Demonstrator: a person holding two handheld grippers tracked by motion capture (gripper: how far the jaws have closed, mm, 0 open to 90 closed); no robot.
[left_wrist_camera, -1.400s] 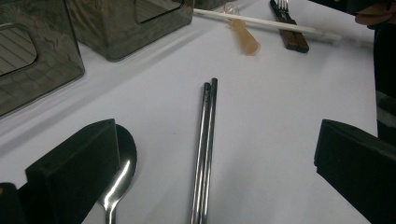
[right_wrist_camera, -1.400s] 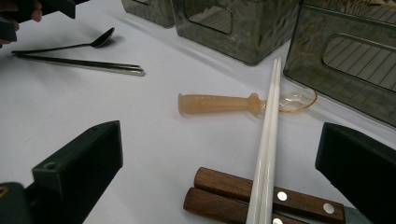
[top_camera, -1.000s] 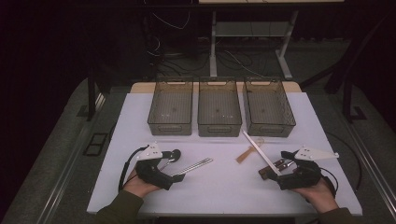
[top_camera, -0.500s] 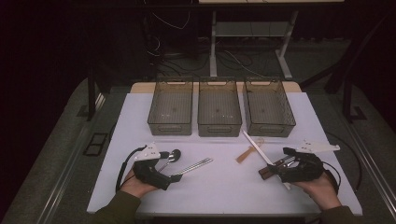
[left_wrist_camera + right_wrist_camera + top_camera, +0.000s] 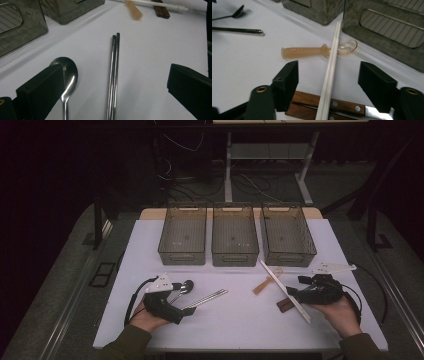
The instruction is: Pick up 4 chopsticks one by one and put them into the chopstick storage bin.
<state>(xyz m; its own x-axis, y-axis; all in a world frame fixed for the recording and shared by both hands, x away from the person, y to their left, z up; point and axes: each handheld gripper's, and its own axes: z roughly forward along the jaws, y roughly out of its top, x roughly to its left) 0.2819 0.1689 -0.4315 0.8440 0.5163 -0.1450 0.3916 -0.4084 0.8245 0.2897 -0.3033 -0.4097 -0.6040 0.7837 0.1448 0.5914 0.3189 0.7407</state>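
My right claw has just been closing, but its jaws are not yet touching the white chopsticks between them; these two lie on the table with their long axis pointing away towards the three bins. My left claw stands open over two metal chopsticks.

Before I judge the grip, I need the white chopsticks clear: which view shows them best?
The right gripper view: the white chopsticks run up between the right gripper's open jaws, crossing the wooden-handled knives and the translucent orange spoon. The high view shows them small, as a thin diagonal line. The left gripper view catches them at its top edge.
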